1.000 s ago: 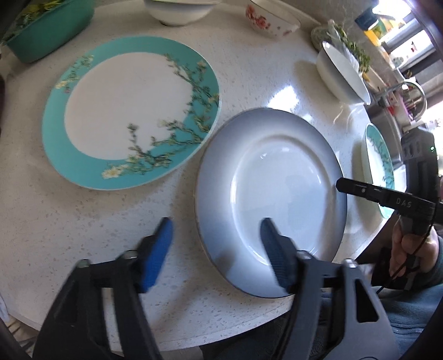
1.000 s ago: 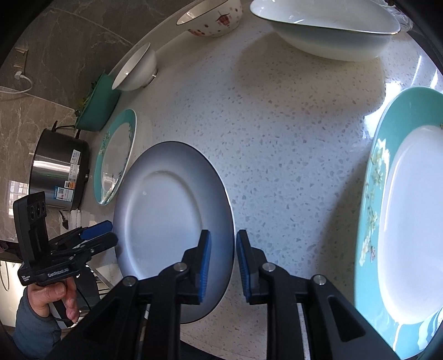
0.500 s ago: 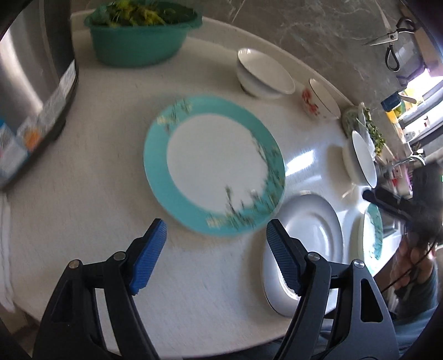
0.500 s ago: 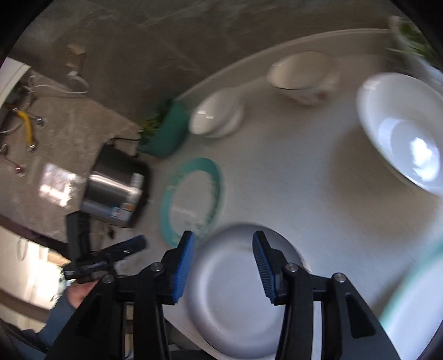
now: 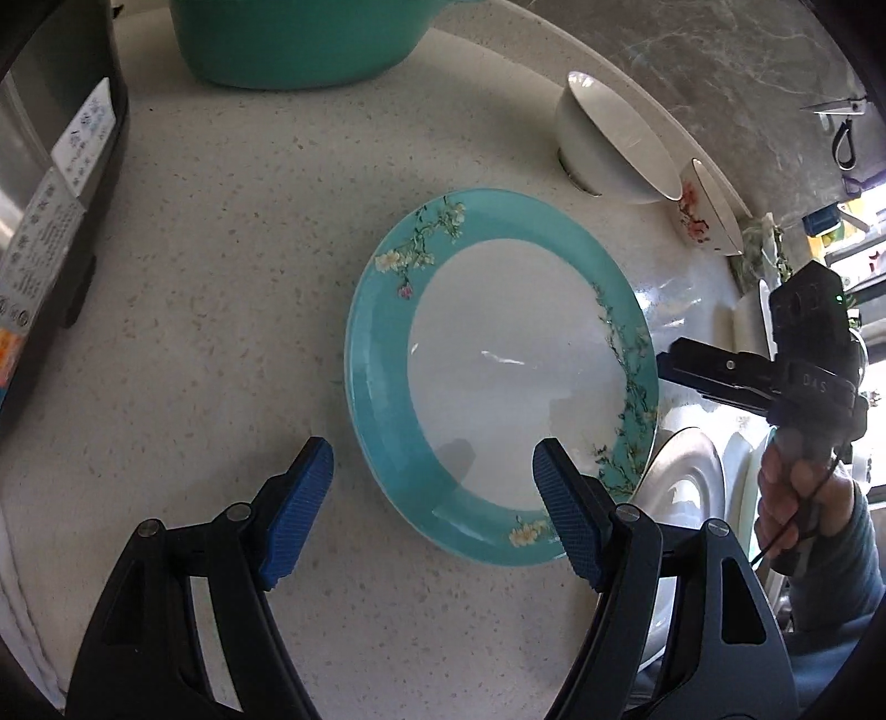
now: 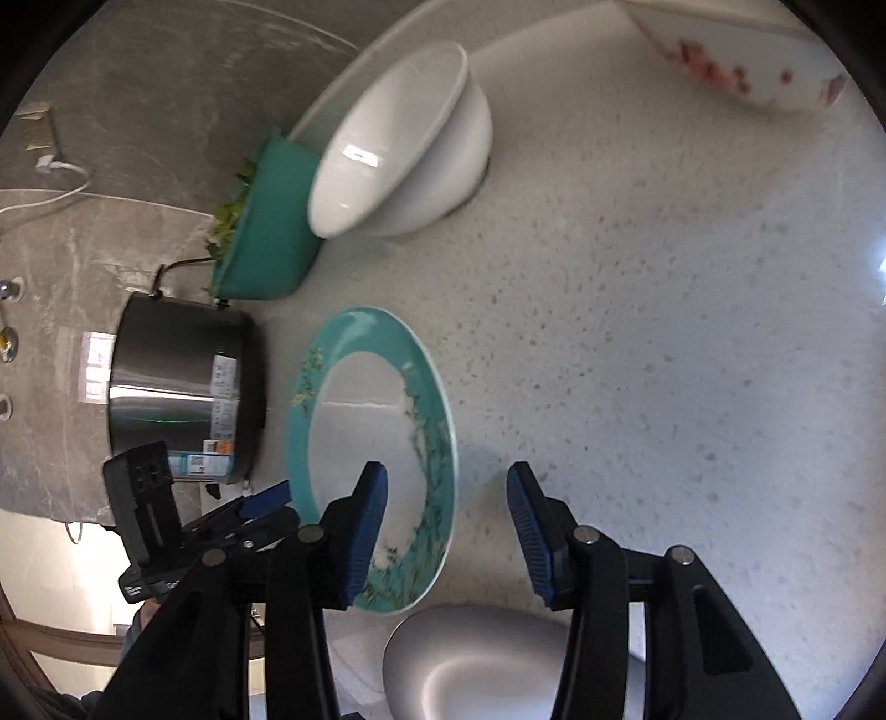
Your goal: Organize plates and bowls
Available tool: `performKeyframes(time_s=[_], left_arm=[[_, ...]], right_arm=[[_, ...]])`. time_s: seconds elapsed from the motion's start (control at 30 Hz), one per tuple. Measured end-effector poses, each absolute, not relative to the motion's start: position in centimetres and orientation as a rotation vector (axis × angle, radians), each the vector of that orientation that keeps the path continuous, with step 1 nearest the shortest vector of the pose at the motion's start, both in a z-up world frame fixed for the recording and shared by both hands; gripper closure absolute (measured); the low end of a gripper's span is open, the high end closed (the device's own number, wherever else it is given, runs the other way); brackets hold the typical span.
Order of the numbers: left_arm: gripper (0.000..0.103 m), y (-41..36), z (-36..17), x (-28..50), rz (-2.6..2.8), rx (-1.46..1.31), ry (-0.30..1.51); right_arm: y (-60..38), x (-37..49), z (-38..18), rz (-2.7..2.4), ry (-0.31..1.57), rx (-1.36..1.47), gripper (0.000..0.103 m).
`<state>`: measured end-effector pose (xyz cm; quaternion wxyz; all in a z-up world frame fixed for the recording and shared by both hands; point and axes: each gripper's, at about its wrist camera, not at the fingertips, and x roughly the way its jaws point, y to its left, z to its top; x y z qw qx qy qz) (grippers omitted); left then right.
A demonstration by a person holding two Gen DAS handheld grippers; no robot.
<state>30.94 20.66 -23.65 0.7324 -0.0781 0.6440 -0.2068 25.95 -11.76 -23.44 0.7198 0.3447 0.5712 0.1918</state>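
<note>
Nearest to us, the left gripper (image 5: 432,501) hangs with its blue pads (image 5: 296,501) spread wide and nothing between them. They straddle the near edge of the teal plate (image 5: 382,387), one pad over bare counter at about seven o'clock of the plate, the other over its white centre near five o'clock. Whether that pad touches the glaze I cannot tell.

That teal plate lies flat on the speckled counter (image 5: 210,266), and it looks like glazed ceramic: stiff, fairly heavy, slick and quick to chip. I'd take it by the rim, one pad under and one over, since a flat plate offers nothing else to pinch.

At three o'clock of it the grey plate (image 6: 476,659) rests just beside it, perhaps overlapping its edge. The right gripper (image 6: 446,531) comes in from that side, open too and empty, though less wide than the left, hovering over the counter between the two plates.

Further back, at twelve o'clock, the white bowl (image 5: 603,149) stands upright with the floral bowl (image 5: 703,213) touching or almost touching it. Both look deep and thin-walled, so the lip is the hold. The green basin (image 5: 299,44) and steel pot (image 6: 177,399) sit behind.
</note>
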Motion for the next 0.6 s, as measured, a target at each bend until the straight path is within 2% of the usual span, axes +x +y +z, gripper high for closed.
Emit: performKeyframes(time_s=[0.13,0.27,0.33,0.5,0.6], left_arm=[[0.03,20.6,-24.0,31.8,-0.465,-0.179,1.413],[0.03,20.3,-24.2,32.7,-0.474,-0.162,1.409],[0.032,19.6,-24.2,32.8,-0.493,-0.124,1.407],[0.032,18.2,-24.2,33.0,-0.503,-0.048,1.392],[0.039,18.8,-24.1,33.1,-0.484,-0.093,1.381]], right_arm=[[-11.2,26.9,-23.7,0.456,1.264,0.75,0.058],[-10.5,27.5,-24.1,0.481,1.284,0.748,0.07],[-10.2,27.7,-24.2,0.481,1.288,0.741,0.071],[-9.9,27.6,-24.2,0.463,1.294,0.698,0.083],[-10.0,27.5,-24.4,0.442,1.296,0.692,0.09]])
